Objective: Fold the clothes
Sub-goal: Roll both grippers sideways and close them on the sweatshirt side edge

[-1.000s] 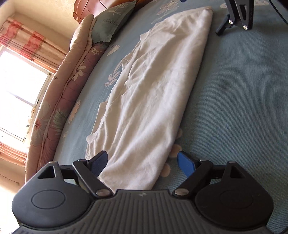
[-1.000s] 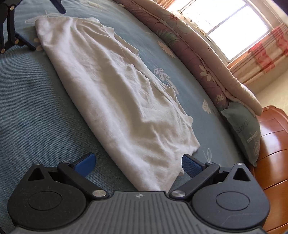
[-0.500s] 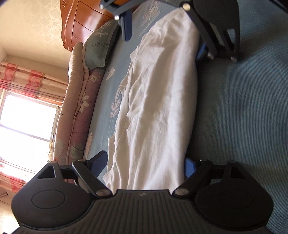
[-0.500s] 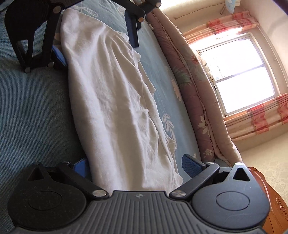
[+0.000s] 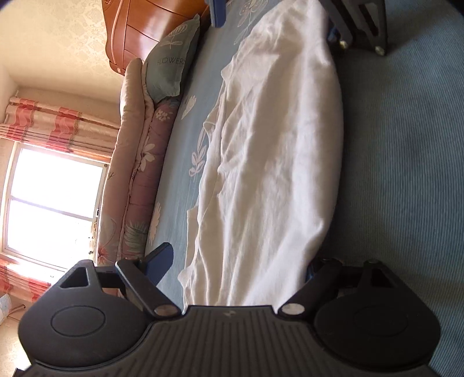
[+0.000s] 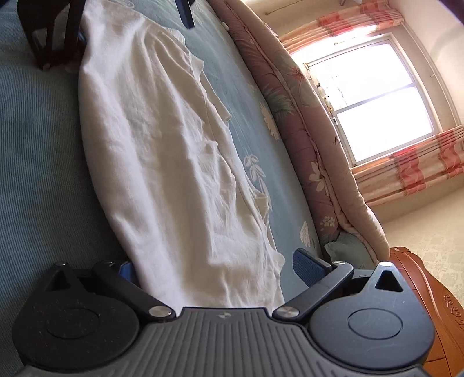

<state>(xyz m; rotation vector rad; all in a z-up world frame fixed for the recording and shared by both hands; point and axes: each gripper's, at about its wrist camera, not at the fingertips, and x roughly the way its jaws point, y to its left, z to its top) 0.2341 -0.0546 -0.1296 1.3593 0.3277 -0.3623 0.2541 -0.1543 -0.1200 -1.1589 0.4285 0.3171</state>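
Observation:
A white garment (image 5: 275, 162), folded into a long narrow strip, lies on the blue bedspread (image 5: 406, 174). My left gripper (image 5: 237, 262) stands open astride its near end. The left finger (image 5: 161, 258) is clear of the cloth and the right finger is half hidden behind the cloth's edge. At the strip's far end is my right gripper (image 5: 272, 20), also open around it. In the right wrist view the garment (image 6: 162, 162) runs away from my right gripper (image 6: 217, 266), whose right finger (image 6: 307, 264) stands apart from the cloth. My left gripper (image 6: 132, 23) sits at the far end.
A rolled floral quilt (image 5: 136, 174) runs along the bed's far side, with a teal pillow (image 5: 171, 72) and a wooden headboard (image 5: 139, 32) beyond it. A bright window (image 6: 374, 95) with pink curtains is behind. Bare bedspread (image 6: 37, 145) lies on the garment's other side.
Both grippers have rolled and moved in along the strip. Each end of the garment now lies between a pair of open jaws, and each gripper looms larger in the other's view.

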